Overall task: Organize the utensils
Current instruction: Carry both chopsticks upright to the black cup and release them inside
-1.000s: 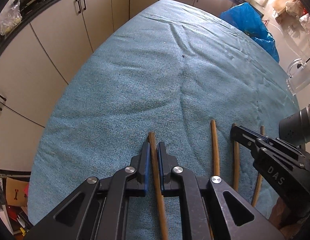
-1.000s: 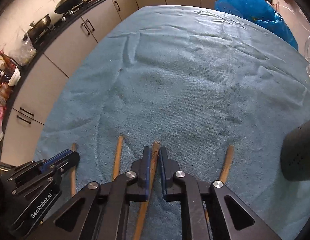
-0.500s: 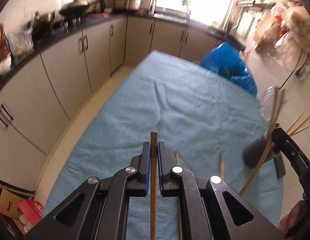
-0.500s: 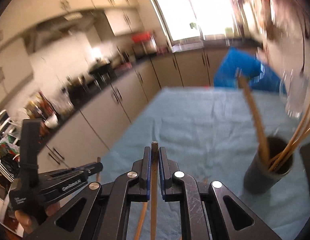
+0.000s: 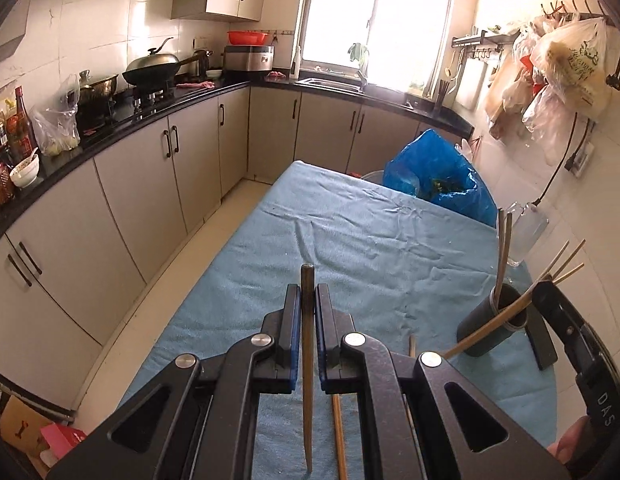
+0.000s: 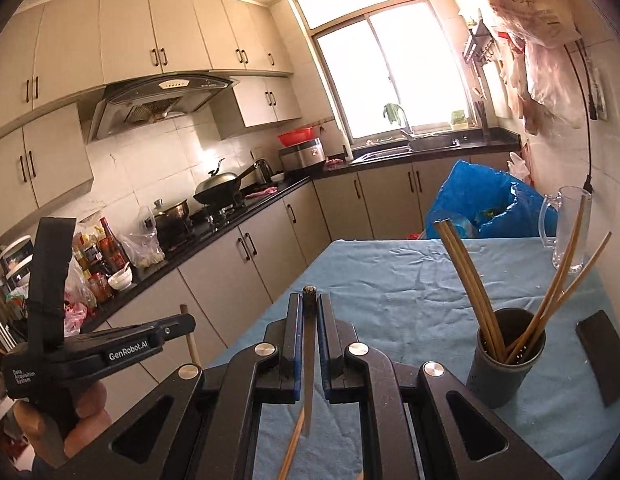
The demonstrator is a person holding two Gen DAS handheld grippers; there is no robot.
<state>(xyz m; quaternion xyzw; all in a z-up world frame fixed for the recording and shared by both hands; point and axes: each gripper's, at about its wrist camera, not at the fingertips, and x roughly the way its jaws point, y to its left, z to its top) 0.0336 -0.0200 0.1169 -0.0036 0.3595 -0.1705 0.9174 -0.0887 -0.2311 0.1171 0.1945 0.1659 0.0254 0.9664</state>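
Our left claw (image 5: 308,300) pinches one chopstick (image 5: 307,380). Our right claw (image 6: 309,312) pinches another (image 6: 309,360), seemingly clear of the table (image 6: 390,280). The cup (image 6: 506,360) holds several.

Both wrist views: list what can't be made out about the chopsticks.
- Left wrist view: the left gripper covers most of the loose chopsticks on the blue cloth; their number is unclear.
- Right wrist view: the dark holder hides its chopsticks' lower ends.
- Right wrist view: the right gripper's chopstick is blurred lower down.

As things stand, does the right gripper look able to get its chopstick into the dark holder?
Probably yes: the right gripper is shut on a chopstick, the holder stands just right of it, mouth open between leaning chopsticks.
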